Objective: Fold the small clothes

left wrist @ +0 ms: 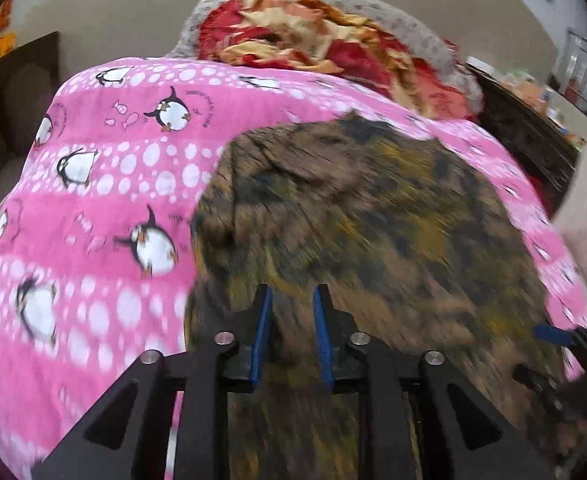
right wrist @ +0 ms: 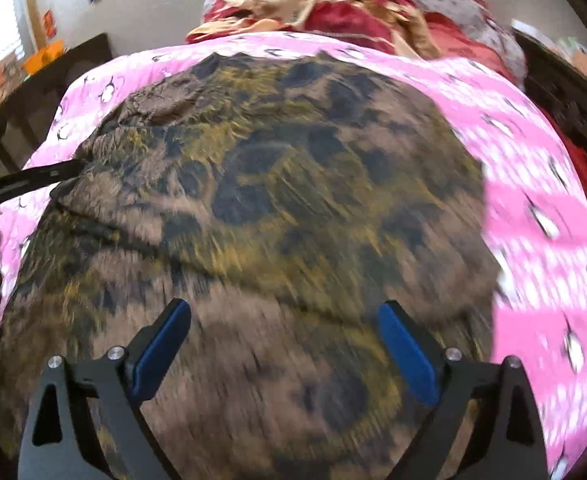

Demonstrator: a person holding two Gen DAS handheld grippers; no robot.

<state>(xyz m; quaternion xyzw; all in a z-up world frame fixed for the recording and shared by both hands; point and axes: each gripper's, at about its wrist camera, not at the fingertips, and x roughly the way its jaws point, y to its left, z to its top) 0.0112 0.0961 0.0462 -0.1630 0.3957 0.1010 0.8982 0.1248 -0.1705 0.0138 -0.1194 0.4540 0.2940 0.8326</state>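
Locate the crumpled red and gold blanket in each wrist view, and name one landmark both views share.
Left wrist view: the crumpled red and gold blanket lies top centre, beyond the pink penguin-print bedsheet.
Right wrist view: the same blanket runs along the top edge, centre to right, partly cut off.
Shared landmark: the brown, black and mustard patterned garment spread on the sheet just below the blanket.

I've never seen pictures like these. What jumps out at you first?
A bright pink blanket with penguins covers the bed, and a mottled brown, yellow and black garment lies spread across its middle. Behind them, at the top, sits a crumpled red and gold cloth. Black tongs with blue pads poke in from the bottom of each view, the right tongs standing wide apart over the garment.
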